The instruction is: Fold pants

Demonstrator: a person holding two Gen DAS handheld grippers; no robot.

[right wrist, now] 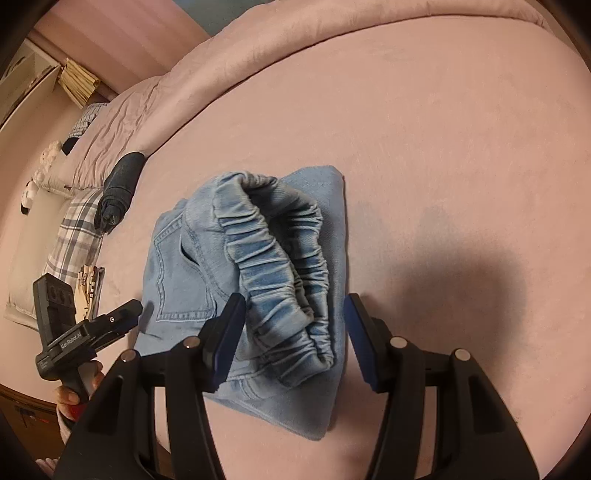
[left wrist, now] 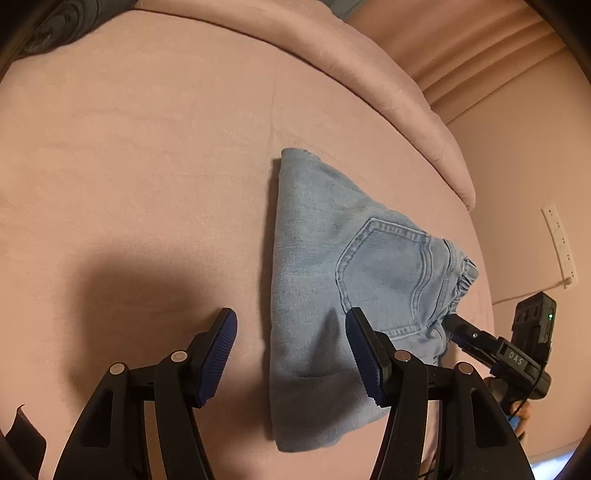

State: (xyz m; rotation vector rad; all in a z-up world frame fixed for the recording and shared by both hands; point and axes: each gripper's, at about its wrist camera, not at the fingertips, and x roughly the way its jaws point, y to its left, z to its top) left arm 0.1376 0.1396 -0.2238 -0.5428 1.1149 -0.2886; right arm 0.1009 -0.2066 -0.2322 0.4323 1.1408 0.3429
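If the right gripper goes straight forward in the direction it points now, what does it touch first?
Most likely the gathered elastic waistband of the folded jeans, which bulges up between the open fingers of the right gripper. Depth is unclear.

Black hand-held gripper (left wrist: pixel 291 354), blue ribbed pads (left wrist: pixel 218 354), silver screws (left wrist: pixel 117 368)

The right gripper (left wrist: pixel 452 323) shows in the left wrist view only at four o'clock — its fingertips are lost against the pants (left wrist: pixel 332 295), so their spread cannot be told there. The hand (left wrist: pixel 522 415) holding it is mostly hidden behind the handle. In the right wrist view, the left gripper (right wrist: pixel 136 308) at eight o'clock appears side-on. A dark garment (left wrist: pixel 55 26) at eleven o'clock is cut by the frame edge — blurred.
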